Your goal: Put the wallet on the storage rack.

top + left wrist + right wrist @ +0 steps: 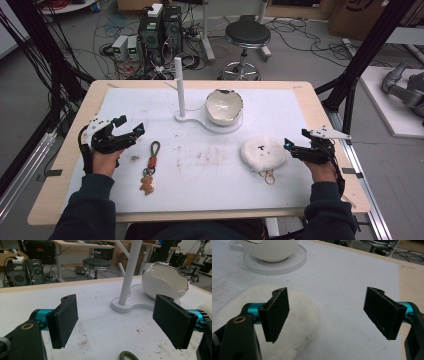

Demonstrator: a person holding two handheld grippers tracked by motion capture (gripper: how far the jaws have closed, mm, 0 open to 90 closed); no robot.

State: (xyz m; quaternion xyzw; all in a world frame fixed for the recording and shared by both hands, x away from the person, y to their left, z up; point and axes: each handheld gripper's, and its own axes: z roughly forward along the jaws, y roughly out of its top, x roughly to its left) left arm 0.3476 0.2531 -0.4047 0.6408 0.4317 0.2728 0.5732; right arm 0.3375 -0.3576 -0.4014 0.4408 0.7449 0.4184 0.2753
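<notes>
Two hand-held grippers are at the worktop (65, 165), one at each side, and both stand wide with nothing between the jaws. The left hand-held gripper (131, 126) hovers at the left edge of the white mat; in its own view its jaws frame bare, stained mat.

Just to its right lies one keychain (150, 169): a dark green cord loop (155, 148) at the top, an orange clasp, and a small brown figure at the bottom whose form is too small to make out. In the left gripper view the loop is cut off at the bottom edge.

Farther back, mid-mat, stands one white stand (178, 86), a single upright post on a flat base that also carries one white eggshell-shaped bowl (224, 106) with a jagged rim.

Right of centre lies one fluffy white round plush (263, 153) with a small black mark on top and a gold ring at its near edge. The right hand-held gripper (288, 144) sits just beside it; in the right gripper view one jaw overlaps the plush, though contact cannot be told.
</notes>
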